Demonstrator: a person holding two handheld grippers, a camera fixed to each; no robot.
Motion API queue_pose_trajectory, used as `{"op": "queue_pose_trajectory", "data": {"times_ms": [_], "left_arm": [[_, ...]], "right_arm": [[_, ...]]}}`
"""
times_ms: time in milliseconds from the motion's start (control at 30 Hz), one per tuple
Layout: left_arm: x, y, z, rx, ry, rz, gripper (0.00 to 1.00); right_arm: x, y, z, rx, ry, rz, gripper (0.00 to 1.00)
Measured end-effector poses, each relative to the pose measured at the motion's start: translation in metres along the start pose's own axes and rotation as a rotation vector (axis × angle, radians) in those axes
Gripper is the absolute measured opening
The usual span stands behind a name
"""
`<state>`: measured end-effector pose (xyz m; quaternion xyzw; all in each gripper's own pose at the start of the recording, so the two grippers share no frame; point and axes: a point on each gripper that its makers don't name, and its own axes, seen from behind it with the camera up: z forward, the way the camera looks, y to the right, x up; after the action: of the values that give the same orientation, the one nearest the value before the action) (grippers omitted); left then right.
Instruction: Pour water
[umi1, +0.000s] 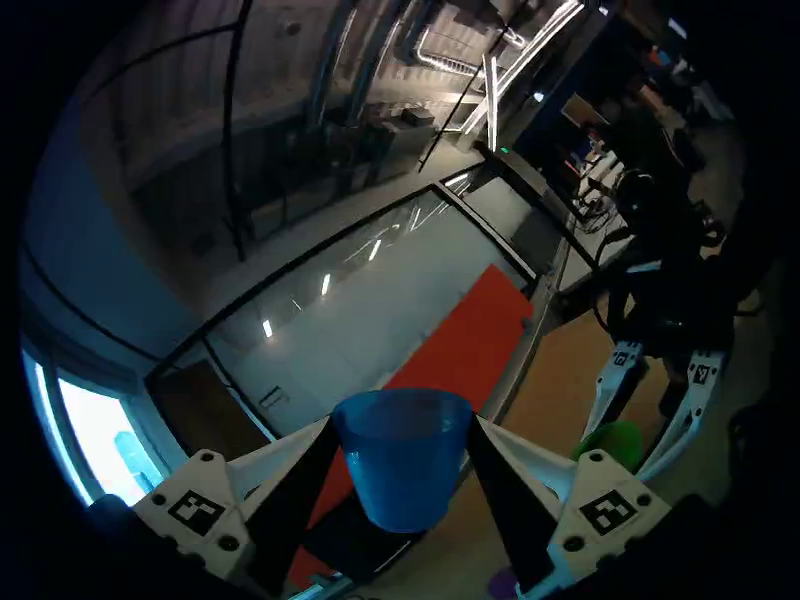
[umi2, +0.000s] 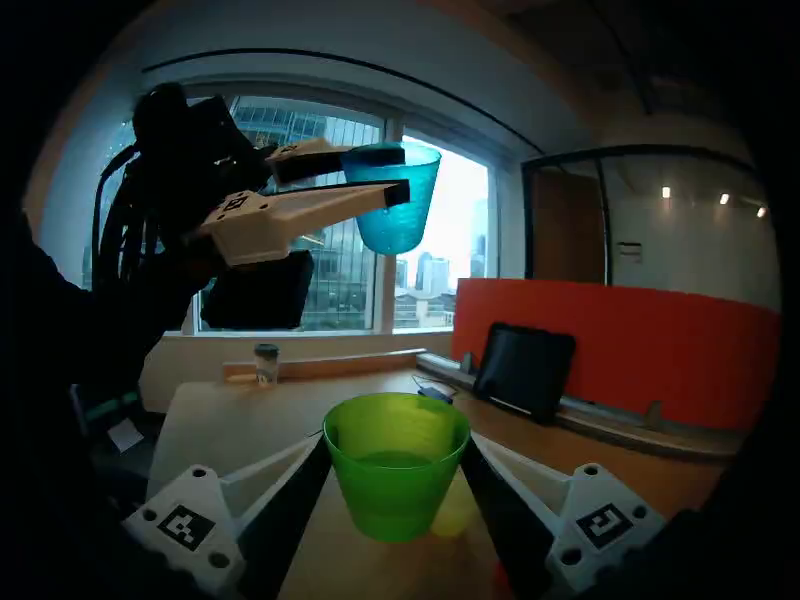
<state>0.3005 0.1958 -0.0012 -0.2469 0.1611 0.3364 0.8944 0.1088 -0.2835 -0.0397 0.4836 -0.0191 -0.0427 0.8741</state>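
A translucent blue cup (umi1: 403, 470) sits upright between the fingers of my left gripper (umi1: 403, 440), which is shut on it. In the right gripper view that blue cup (umi2: 395, 205) hangs high against the window, held by the left gripper (umi2: 395, 172). My right gripper (umi2: 397, 450) is shut on a green cup (umi2: 397, 480), which is held low over the wooden table (umi2: 250, 420). A darker level inside the green cup looks like liquid. In the left gripper view the right gripper (umi1: 625, 445) and the green cup (umi1: 612, 440) show lower right.
An orange partition (umi2: 620, 340) runs along the table's far side, with a black tablet (umi2: 525, 370) leaning against it. A small jar (umi2: 266, 362) stands by the window sill. A person's dark sleeve (umi2: 150, 290) holds the left gripper.
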Motion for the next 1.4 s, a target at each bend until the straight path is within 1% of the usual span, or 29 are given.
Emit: {"op": "queue_pose_trajectory", "data": {"times_ms": [333, 567, 733, 967, 1067, 1167, 1267, 1400], "left_arm": [[-0.008, -0.009, -0.003, -0.006, -0.015, -0.241, 0.88], [-0.019, -0.016, -0.004, -0.009, -0.032, -0.405, 0.88], [-0.029, -0.016, -0.003, -0.023, -0.048, -0.515, 0.88], [-0.039, -0.012, -0.002, -0.066, -0.08, -0.67, 0.88], [-0.042, -0.013, -0.003, -0.077, -0.086, -0.713, 0.88], [-0.045, -0.017, -0.003, -0.074, -0.086, -0.726, 0.88], [-0.049, -0.016, -0.005, -0.075, -0.089, -0.718, 0.88], [-0.058, -0.007, -0.01, -0.089, -0.106, -0.704, 0.88]], "right_arm": [[0.005, 0.001, -0.003, -0.005, 0.005, -0.003, 0.89], [0.009, 0.002, -0.004, -0.011, 0.007, -0.009, 0.89], [0.01, 0.002, -0.005, -0.012, 0.009, -0.01, 0.9], [0.012, 0.001, -0.006, -0.011, 0.009, -0.011, 0.89], [0.012, 0.001, -0.007, -0.011, 0.01, -0.01, 0.9], [0.014, 0.002, -0.006, -0.011, 0.01, -0.008, 0.9], [0.014, 0.002, -0.005, -0.01, 0.007, -0.006, 0.9], [0.011, 0.002, -0.005, -0.011, -0.001, -0.006, 0.89]]}}
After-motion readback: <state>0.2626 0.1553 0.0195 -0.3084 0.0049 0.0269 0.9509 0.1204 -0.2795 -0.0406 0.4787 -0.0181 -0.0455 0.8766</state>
